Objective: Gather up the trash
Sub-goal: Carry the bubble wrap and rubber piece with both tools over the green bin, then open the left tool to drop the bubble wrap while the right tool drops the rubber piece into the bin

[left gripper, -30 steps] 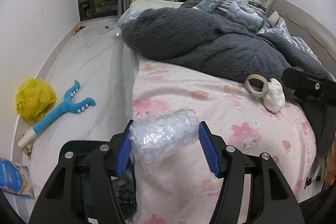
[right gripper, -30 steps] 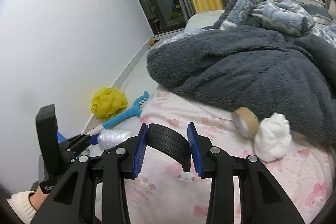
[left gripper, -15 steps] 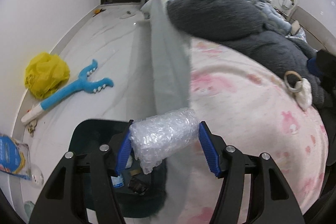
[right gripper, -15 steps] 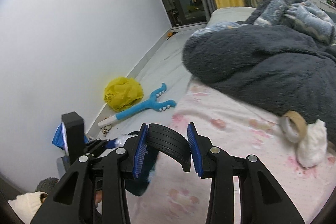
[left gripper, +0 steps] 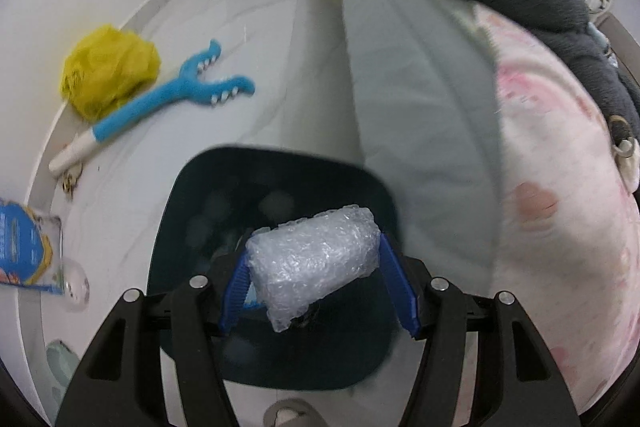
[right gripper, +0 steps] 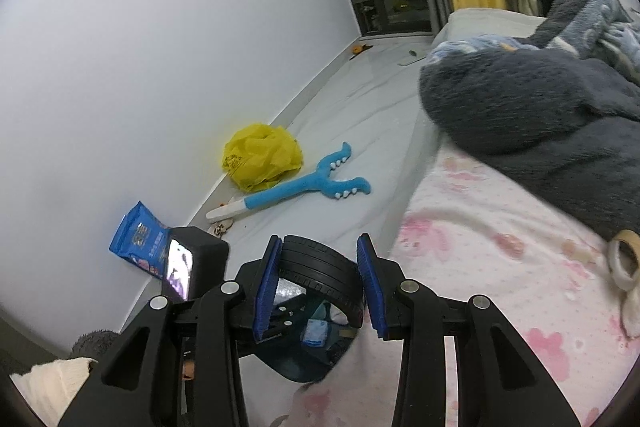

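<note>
Left gripper (left gripper: 316,287) clamps bubble wrap (left gripper: 314,261) above bin (left gripper: 276,163) — right gripper (right gripper: 320,281) pinches black tyre (right gripper: 324,263)

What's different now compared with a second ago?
The left gripper swung off the bed and now holds the bubble wrap over the dark bin. Both grips stayed shut: the right gripper keeps its black tire piece.

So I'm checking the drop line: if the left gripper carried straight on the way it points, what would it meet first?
Most likely the dark bin: the left gripper, shut on the bubble wrap, points into its open mouth, toward trash lying inside. Depth is hard to judge in the fisheye.
</note>
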